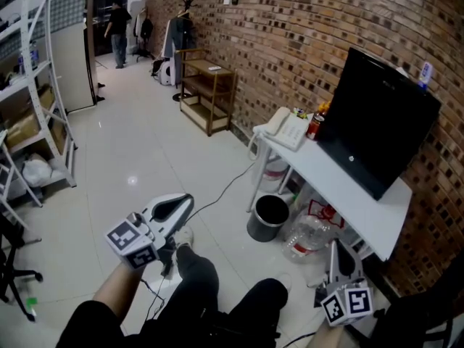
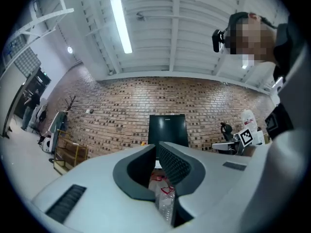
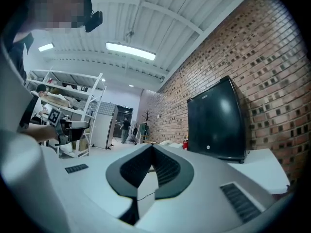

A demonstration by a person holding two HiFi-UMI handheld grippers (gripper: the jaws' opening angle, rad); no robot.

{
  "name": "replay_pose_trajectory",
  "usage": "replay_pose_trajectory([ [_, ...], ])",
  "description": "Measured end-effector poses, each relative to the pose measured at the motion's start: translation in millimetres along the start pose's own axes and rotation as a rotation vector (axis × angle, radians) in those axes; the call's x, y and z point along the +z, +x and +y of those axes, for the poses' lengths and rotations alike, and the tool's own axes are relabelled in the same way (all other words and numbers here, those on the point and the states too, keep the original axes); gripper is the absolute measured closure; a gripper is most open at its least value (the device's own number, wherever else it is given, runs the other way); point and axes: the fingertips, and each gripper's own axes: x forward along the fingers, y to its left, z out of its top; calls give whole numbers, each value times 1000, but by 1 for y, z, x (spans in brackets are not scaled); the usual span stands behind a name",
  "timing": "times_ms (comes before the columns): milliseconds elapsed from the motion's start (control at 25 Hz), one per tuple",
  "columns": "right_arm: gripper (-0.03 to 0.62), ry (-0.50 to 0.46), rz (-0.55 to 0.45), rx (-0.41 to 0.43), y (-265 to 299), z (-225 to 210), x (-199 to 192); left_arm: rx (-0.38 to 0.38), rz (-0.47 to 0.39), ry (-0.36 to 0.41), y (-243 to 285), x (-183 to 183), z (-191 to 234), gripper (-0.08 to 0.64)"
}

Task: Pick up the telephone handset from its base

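Telephone (image 1: 288,130) is sitting at the far end of the white worktop (image 1: 341,188), close to the brick wall (image 1: 290,42). Its handset (image 1: 276,122) appears to be lying on the base along the left side, though it is showing small in the head view. Neither tool is touching it; both are hanging well apart from it, low in the picture.

The left tool (image 1: 187,201) is pointing towards the worktop from above the person's dark-trousered legs (image 1: 217,296). In the left gripper view, the left tool (image 2: 158,147) is showing its jaws closed tip to tip and gripping nothing. The right tool (image 1: 335,249) is hovering beside the near end of the worktop. In the right gripper view, the right tool (image 3: 152,147) is likewise showing its jaws closed and empty.

A large black monitor (image 1: 377,122) is occupying most of the worktop, standing just beside the telephone. A red can (image 1: 315,125) is standing between the two.

On the floor, a black waste bin (image 1: 268,218) is standing by the worktop's leg, and a clear plastic bottle (image 1: 308,236) is lying under the worktop beside it. A thin cable (image 1: 225,194) is running across the tiles. Further off, a wooden shelf unit (image 1: 209,89) is standing against the wall, white racking (image 1: 36,85) is lining the left side, and a person (image 1: 117,24) is standing at the far doorway.
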Motion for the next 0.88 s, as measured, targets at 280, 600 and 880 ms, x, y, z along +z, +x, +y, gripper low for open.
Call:
replay_pose_trajectory([
  [280, 584, 29, 15, 34, 41, -6, -18, -30, 10, 6, 38, -27, 15, 537],
  [600, 584, 30, 43, 40, 98, -28, -31, -94, 30, -7, 105, -44, 35, 537],
  [880, 584, 11, 21, 30, 133, -63, -19, -155, 30, -54, 160, -45, 53, 537],
])
